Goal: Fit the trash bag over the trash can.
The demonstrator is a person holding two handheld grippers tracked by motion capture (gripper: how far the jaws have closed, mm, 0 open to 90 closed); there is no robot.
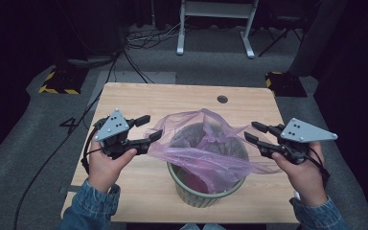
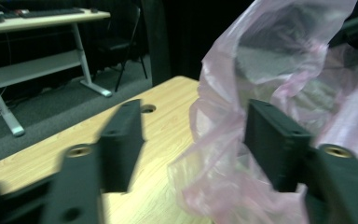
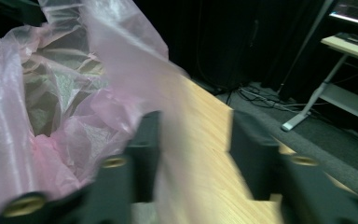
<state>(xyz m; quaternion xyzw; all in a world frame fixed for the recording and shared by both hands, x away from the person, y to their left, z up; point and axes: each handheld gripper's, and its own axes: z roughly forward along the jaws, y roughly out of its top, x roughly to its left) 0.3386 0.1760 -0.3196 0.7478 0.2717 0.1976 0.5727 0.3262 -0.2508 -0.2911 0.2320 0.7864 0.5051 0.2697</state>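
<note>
Left claw (image 1: 148, 128): jaws apart, holding nothing, bag edge just beside one jaw. Right claw (image 1: 254, 132): jaws apart, holding nothing, near the far edge. Bag (image 1: 206, 148): pink film, light, limp, slippery, probably tears easily; best pinched at its loose rim. Bin (image 1: 206, 194): green, mid-bench (image 1: 139, 96), bag draped inside and over it.

No legible text, labels or nos. anywhere.

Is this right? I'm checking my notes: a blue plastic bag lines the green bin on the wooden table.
Not quite: the plastic bag is pink, not blue, as the high view shows. It does line the green bin on the wooden table.
</note>
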